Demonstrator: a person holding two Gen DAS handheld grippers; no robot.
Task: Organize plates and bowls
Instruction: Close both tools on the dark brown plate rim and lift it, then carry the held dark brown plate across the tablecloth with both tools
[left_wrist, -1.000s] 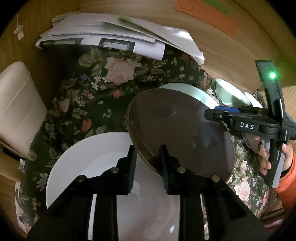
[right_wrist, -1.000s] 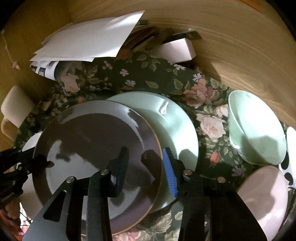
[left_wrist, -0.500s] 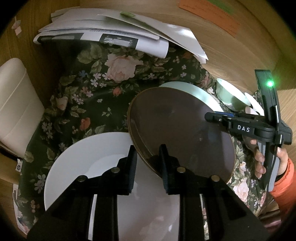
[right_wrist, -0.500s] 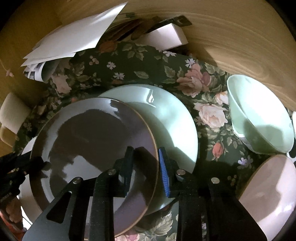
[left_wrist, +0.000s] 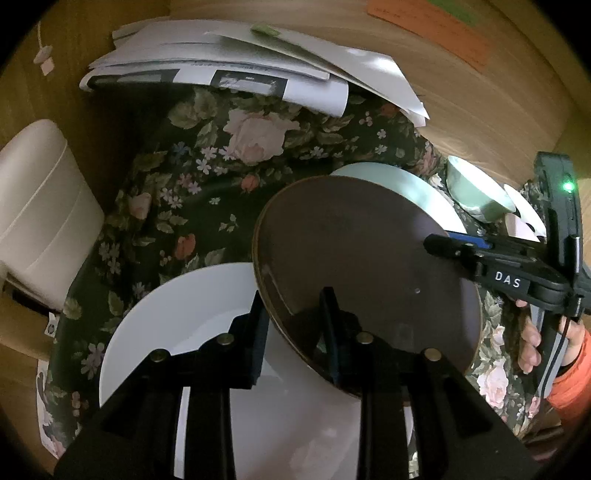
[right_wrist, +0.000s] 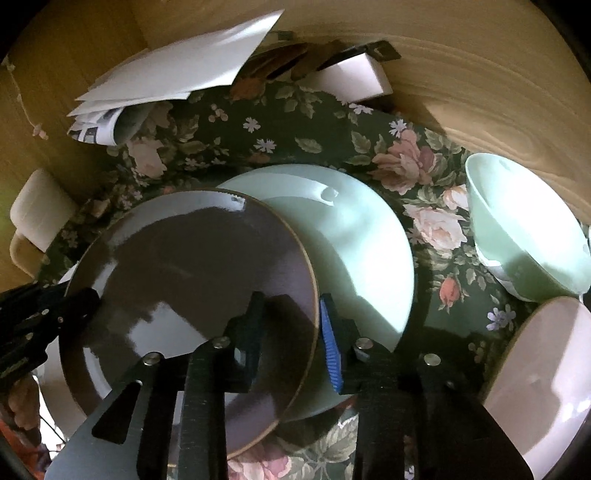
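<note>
A dark brown plate (left_wrist: 369, 258) (right_wrist: 192, 266) hangs tilted between both grippers, over a white plate (left_wrist: 177, 314) and a pale green plate (right_wrist: 362, 251). My left gripper (left_wrist: 291, 295) straddles its near-left rim, one finger under and one over; the jaws are opening slightly, with the pads still on the rim. In the right wrist view the left gripper (right_wrist: 74, 299) shows at the plate's left edge. My right gripper (right_wrist: 291, 299) is shut on the opposite rim, blue pad outside. It also shows in the left wrist view as the black gripper (left_wrist: 439, 243).
A dark floral cloth (left_wrist: 192, 192) covers the wooden table. A green bowl (right_wrist: 524, 240) and a pink bowl (right_wrist: 546, 369) sit to the right. Papers (left_wrist: 240, 74) and a white box (right_wrist: 354, 77) lie at the back. A cream chair (left_wrist: 40, 206) stands left. A person's hand (left_wrist: 532, 347) holds the right gripper.
The right gripper's jaws closed from a wider gap onto the brown plate's rim. The plate and the left gripper have stayed about where they were.
</note>
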